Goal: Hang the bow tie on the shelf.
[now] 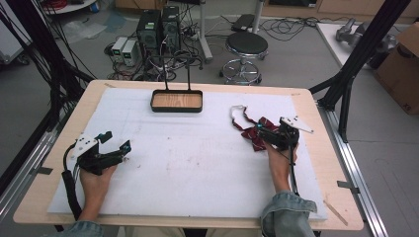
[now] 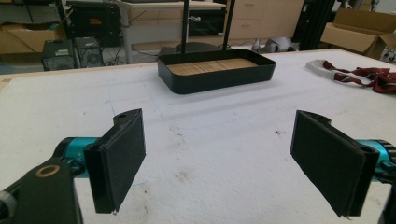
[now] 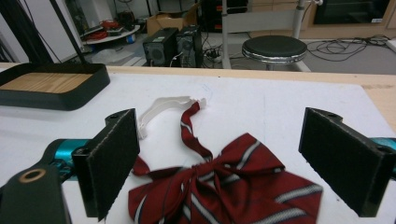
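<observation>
Resting on mat: left gripper (image 1: 114,140), fingers apart | right gripper (image 1: 264,132) over bow tie (image 3: 224,189), fingers apart

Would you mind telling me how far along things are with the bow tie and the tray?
Nothing looks done yet: the tray holds nothing, its wooden floor bare. In hand: the right tool is open, its jaws either side of the red striped bow tie, which lies flat on the white mat. The left tool is open over bare mat. Left, presumably: gripping the bow tie and moving it.
</observation>
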{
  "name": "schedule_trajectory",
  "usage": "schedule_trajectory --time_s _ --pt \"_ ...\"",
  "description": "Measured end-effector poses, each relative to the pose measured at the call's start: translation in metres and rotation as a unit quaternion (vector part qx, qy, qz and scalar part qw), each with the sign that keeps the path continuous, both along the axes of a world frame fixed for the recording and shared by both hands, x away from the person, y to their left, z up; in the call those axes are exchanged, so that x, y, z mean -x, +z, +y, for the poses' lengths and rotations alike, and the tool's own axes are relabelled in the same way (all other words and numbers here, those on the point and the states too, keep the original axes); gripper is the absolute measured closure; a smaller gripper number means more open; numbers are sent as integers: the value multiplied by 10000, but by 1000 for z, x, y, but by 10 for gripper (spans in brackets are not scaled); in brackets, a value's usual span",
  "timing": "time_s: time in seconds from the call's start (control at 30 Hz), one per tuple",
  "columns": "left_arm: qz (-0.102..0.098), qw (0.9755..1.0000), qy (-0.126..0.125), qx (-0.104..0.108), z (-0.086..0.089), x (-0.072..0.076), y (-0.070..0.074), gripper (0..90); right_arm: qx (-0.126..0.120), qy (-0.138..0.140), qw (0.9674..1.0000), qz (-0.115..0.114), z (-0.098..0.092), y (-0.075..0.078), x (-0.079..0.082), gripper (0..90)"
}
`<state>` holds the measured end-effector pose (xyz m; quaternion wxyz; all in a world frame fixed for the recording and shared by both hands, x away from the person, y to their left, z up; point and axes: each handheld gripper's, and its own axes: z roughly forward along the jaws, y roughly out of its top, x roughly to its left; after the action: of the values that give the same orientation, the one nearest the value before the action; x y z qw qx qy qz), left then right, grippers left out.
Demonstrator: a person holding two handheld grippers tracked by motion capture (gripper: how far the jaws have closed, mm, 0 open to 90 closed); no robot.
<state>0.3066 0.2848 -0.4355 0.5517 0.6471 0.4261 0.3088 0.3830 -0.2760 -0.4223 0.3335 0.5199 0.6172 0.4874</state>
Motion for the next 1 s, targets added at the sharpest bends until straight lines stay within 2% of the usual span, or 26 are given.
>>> schedule_trajectory --time_s 0.1,0.13,0.17,0.2,0.27,0.33,0.37,0.4,0.43,0.47,0.53,0.57,0.6,0.7,0.73,0.8,0.87,0.9,0.93,1.0 --pt "1 10000 -9 8 0 0 0 185 94 -76 9997 226 5 0 -13 124" --pt "8 10000 -15 -5 0 0 0 185 94 -76 9997 226 5 0 -13 124" --pt "12 10000 -20 1 0 0 0 186 138 35 9994 324 9 -1 -21 169" --pt "22 10000 -26 7 0 0 0 186 138 35 9994 324 9 -1 -21 169" --pt "22 10000 -44 6 0 0 0 187 241 80 9986 472 15 -3 -27 171" --pt "9 10000 -42 14 -1 0 0 188 241 133 9968 744 24 -5 -36 179" --pt "16 10000 -53 12 -1 0 0 188 237 170 9970 722 25 -7 -38 227" --pt "16 10000 -53 12 -1 0 0 188 237 170 9970 722 25 -7 -38 227" --pt "14 10000 -69 9 -1 0 0 189 355 197 9959 811 27 -10 -41 287" --pt "5 9999 -98 23 -1 0 0 189 381 197 9952 881 27 -11 -42 304" --pt "-8 10000 -95 14 -1 0 0 191 478 174 9927 1095 27 -16 -46 311" --pt "-8 10000 -95 14 -1 0 0 192 478 174 9927 1095 27 -16 -46 311" --pt "-12 9999 -104 8 -1 0 0 192 451 110 9913 1235 25 -19 -49 314" --pt "-16 9999 -97 25 -2 0 0 192 459 86 9900 1333 24 -22 -50 334" --pt "-19 9999 -97 25 -2 0 0 192 522 36 9884 1429 24 -25 -52 354" --pt "-12 9999 -110 13 -2 0 0 192 559 28 9873 1487 24 -27 -52 365" --pt "-12 9999 -107 9 -2 0 0 196 569 12 9871 1499 25 -27 -53 393" --pt "-5 9999 -108 8 -2 -1 0 198 570 30 9861 1561 25 -27 -54 445" --pt "5 10000 -98 7 -2 -1 0 198 570 30 9861 1561 25 -27 -54 445" --pt "2 9999 -107 3 -2 -1 0 199 565 57 9842 1680 24 -28 -55 478"
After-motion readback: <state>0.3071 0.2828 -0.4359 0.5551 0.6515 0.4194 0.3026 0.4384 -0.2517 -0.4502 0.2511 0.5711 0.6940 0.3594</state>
